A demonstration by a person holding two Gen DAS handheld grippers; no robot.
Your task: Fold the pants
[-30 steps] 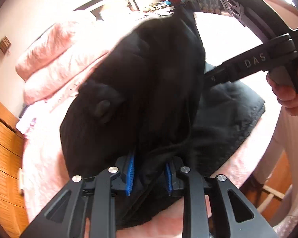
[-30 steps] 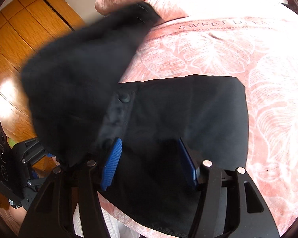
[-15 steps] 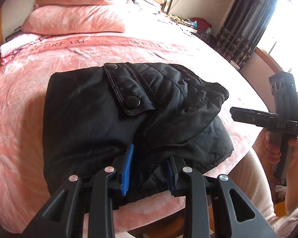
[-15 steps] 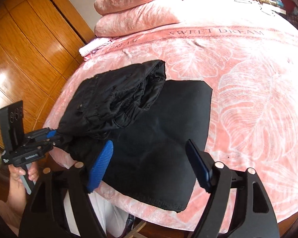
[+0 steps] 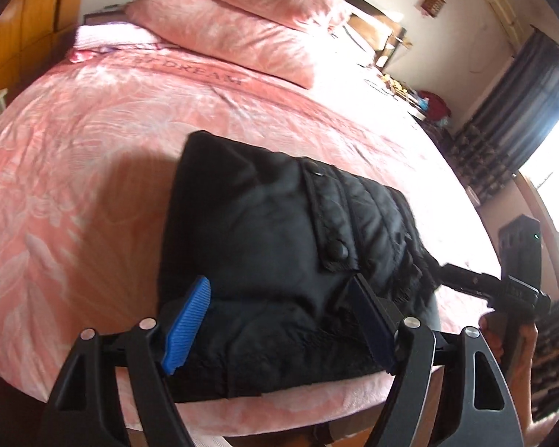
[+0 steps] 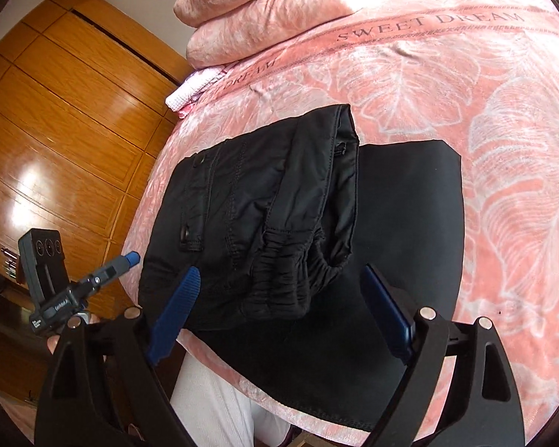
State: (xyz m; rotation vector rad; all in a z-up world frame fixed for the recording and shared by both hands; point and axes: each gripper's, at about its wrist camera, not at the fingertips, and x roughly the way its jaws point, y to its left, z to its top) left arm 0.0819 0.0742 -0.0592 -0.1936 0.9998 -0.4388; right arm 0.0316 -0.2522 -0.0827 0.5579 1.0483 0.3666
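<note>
The black pants [image 5: 279, 246] lie folded on the pink bed near its front edge. In the right wrist view the pants [image 6: 316, 223] show a waist part with elastic band and snap pocket folded over a flat lower layer. My left gripper [image 5: 279, 320] is open, its blue pads to either side of the near edge of the pants, holding nothing. My right gripper [image 6: 279, 309] is open above the waistband edge. The right gripper also shows in the left wrist view [image 5: 502, 287], at the right end of the pants. The left gripper shows in the right wrist view [image 6: 93, 287], off the bed's left edge.
The pink bedspread [image 6: 484, 93] has a leaf pattern and lettering. Two pink pillows [image 5: 242, 26] lie at the head. A wooden wardrobe [image 6: 56, 130] stands left of the bed. Dark curtains and a bright window [image 5: 521, 111] are to the right. My white-trousered legs [image 6: 219, 402] are at the bed's edge.
The left gripper has let go of the pants and opened wide. The lifted fabric has come down folded over the lower layer. The right gripper has drawn back and stays open.
</note>
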